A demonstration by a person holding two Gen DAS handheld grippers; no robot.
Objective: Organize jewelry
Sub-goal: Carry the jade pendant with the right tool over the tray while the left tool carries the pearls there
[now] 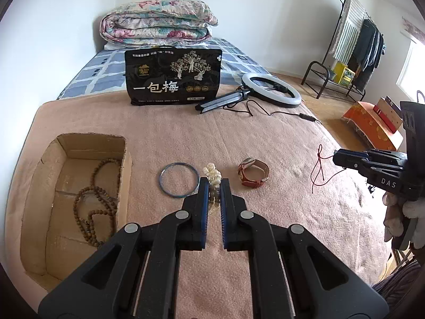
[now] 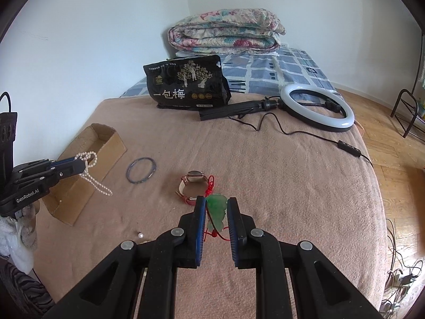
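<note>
My left gripper [image 1: 214, 186] is shut on a white pearl strand [image 1: 212, 176], lifted above the pink blanket. In the right wrist view the pearl strand [image 2: 93, 175] dangles from the left gripper [image 2: 83, 166] beside the open cardboard box [image 2: 79, 194]. My right gripper [image 2: 216, 202] is shut on a green jade pendant [image 2: 217, 210], and its red cord [image 1: 318, 170] hangs loose. On the blanket lie a blue bangle [image 1: 179, 179] and a brown-strapped watch [image 1: 253, 176]. A brown bead necklace [image 1: 98, 199] lies in the cardboard box [image 1: 128, 175].
A black snack bag [image 1: 174, 75], a ring light [image 1: 273, 89] with its tripod and cable, and a folded floral quilt [image 1: 156, 22] sit farther back on the bed. One loose pearl [image 2: 140, 235] lies on the blanket. A clothes rack [image 1: 353, 42] stands on the wooden floor to the right.
</note>
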